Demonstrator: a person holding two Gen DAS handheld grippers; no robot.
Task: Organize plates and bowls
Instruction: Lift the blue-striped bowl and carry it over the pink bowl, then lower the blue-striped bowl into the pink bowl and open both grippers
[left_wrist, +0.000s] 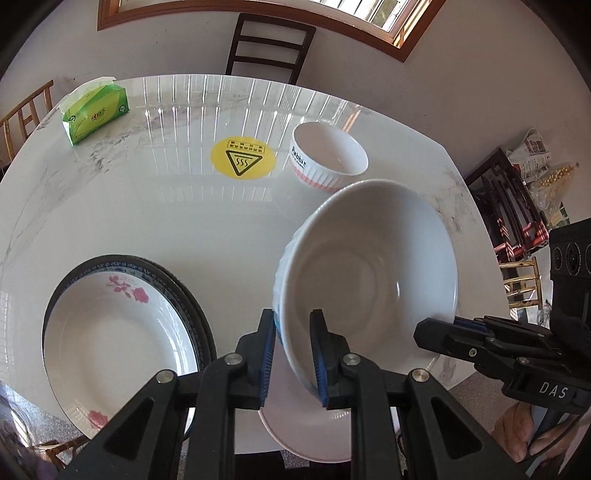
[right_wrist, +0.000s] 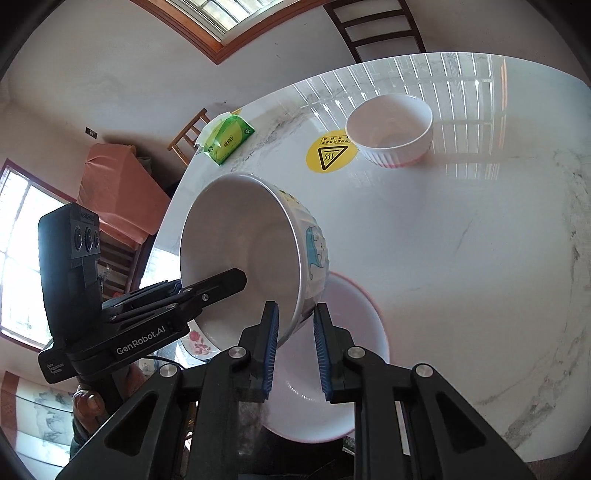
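Observation:
A large white bowl (left_wrist: 369, 273) with a blue cartoon print on its side (right_wrist: 240, 236) hangs tilted above the marble table. My left gripper (left_wrist: 291, 317) is shut on its near rim, one pad inside and one outside. My right gripper (right_wrist: 295, 306) is shut on the opposite rim and shows in the left wrist view (left_wrist: 421, 330); the left gripper (right_wrist: 240, 275) shows in the right wrist view. Under the bowl lies a shallow white dish (left_wrist: 295, 424) with a pink rim (right_wrist: 351, 369). A stack of plates (left_wrist: 110, 332) topped by a flowered one sits to the left.
A small ribbed bowl (left_wrist: 332, 155) marked "Rabbit" stands at the back of the table (left_wrist: 147, 221), beside a yellow heat-warning sticker (left_wrist: 243, 157). A green tissue pack (left_wrist: 96, 110) lies at the far left corner. A dark chair (left_wrist: 269, 44) stands behind the table.

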